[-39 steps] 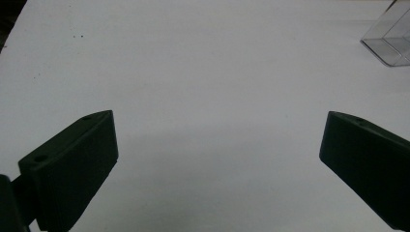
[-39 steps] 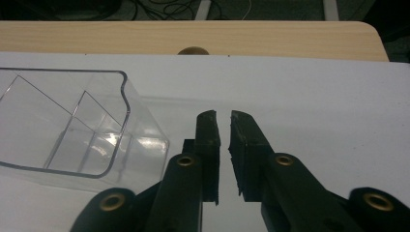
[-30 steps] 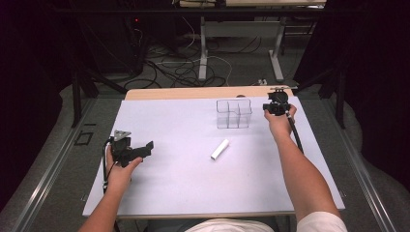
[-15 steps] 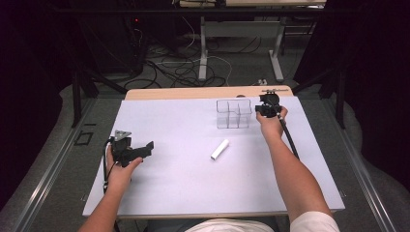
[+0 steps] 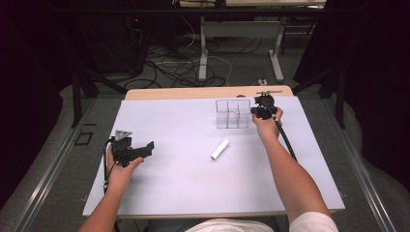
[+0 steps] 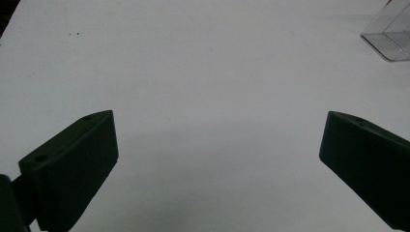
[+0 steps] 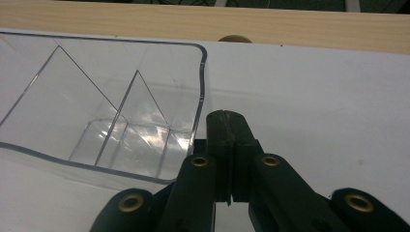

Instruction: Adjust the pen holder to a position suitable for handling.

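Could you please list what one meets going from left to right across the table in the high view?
Left tongs → white cylinder → clear divided box → right tongs.

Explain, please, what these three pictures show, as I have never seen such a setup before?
A person sits at a table covered with a white sheet, holding a hand-operated gripper in each hand. The high view looks down from above; the other two come from cameras riding on the grippers. The left gripper rests near the table's left side, jaws wide open, holding nothing. The right gripper, jaws shut and empty, sits beside the wall of a clear plastic divided box. A small white cylinder lies loose on the sheet.
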`<state>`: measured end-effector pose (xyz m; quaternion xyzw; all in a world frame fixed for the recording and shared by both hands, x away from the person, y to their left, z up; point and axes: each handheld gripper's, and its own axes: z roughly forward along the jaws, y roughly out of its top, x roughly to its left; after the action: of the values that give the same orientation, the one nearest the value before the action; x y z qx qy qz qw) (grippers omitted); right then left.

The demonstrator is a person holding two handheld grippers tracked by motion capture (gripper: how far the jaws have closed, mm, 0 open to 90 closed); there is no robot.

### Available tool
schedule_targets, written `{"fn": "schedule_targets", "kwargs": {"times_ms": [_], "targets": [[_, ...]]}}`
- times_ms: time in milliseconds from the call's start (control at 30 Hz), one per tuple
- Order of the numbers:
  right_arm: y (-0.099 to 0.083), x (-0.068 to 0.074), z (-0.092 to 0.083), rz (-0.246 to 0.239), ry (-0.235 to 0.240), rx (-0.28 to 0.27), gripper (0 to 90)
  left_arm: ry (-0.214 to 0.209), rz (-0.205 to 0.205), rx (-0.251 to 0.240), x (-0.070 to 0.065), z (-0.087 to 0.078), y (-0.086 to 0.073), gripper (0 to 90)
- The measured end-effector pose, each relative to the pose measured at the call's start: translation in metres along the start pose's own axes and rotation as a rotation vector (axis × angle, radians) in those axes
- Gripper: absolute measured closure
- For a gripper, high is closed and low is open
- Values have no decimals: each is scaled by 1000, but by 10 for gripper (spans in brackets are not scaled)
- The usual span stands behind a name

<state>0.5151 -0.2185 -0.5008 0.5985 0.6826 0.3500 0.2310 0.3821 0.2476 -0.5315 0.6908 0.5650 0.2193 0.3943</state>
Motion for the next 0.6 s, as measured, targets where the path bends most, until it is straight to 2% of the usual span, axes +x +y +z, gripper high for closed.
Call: {"fn": "schedule_targets", "kwargs": {"times_ms": [167,367,433,467,600], "targets": [[0,3,0,-41,27,-13,900,2,-1,-5,-1,1,0,3],[-1,12,2,-46,58,-11,900,1,4,0,-1,1,0,3],[0,15,3,-63,68,-9,900,-1,7,4,-2,1,0,3],[1,19,3,-51,74,-2,900,-1,8,4,-2,1,0,3],[5,28,4,-72,99,-7,900,-3,7,3,-2,1,0,3]]}}
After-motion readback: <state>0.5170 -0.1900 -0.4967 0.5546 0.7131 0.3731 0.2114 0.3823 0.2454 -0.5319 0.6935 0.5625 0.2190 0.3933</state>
